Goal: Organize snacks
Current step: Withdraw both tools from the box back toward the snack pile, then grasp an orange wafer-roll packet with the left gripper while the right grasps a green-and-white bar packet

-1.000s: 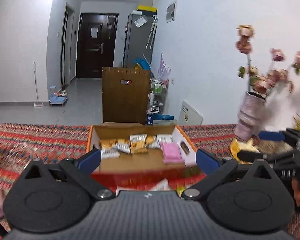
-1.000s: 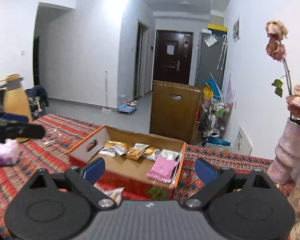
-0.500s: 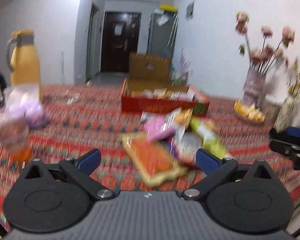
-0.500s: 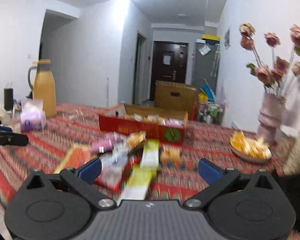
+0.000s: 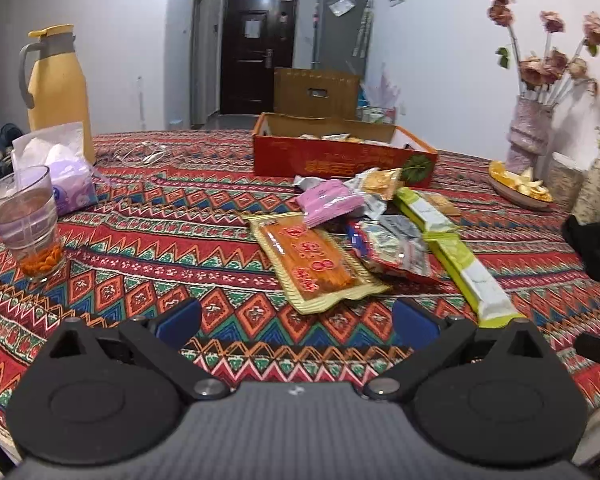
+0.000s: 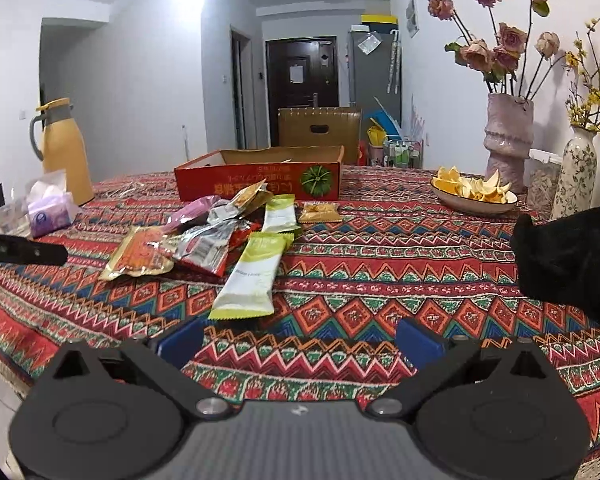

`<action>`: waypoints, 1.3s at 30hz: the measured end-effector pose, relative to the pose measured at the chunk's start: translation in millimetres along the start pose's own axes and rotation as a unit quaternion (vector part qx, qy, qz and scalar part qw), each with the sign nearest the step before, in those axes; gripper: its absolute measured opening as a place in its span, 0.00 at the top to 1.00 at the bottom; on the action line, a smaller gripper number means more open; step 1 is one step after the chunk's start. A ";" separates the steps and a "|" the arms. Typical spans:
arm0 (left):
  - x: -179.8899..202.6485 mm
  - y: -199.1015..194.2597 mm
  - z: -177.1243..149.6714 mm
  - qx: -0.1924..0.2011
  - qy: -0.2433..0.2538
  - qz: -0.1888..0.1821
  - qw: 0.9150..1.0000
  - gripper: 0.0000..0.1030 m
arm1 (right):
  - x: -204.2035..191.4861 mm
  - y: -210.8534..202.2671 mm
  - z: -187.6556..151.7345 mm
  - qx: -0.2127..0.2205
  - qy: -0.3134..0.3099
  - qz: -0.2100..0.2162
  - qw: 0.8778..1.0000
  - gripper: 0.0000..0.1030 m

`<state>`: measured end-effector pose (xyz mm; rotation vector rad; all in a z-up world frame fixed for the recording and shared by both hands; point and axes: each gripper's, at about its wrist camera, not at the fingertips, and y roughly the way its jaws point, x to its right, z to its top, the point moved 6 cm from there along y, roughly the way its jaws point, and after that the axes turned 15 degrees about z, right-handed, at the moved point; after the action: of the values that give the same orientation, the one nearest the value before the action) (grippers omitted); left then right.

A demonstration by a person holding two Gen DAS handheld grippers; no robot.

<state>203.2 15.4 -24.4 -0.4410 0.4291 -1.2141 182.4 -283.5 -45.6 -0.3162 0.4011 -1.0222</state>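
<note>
While both my grippers hover empty, jaws spread: left gripper (image 5: 296, 320), right gripper (image 6: 300, 340). Snack pile (image 5: 364, 236) just ahead on cloth; red box (image 5: 340, 158) beyond. I'd pinch green packet (image 6: 252, 276) flat by its edge, avoid dragging neighbours.

Snack pile (image 5: 364, 236) on table (image 5: 172, 248) just before box (image 5: 340, 156); jug (image 5: 58, 88) far left, vase (image 5: 530, 132) right.
</note>
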 end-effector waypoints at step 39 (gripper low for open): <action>14.0 118.4 21.3 -0.030 0.044 -0.016 0.998 0.57 | 10.8 147.0 32.9 -0.088 -0.011 0.031 0.996 0.62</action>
<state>312.5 38.0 -71.5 -0.4487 0.5373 -1.2567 313.9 -219.0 -82.5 -0.4688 0.4795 -0.9240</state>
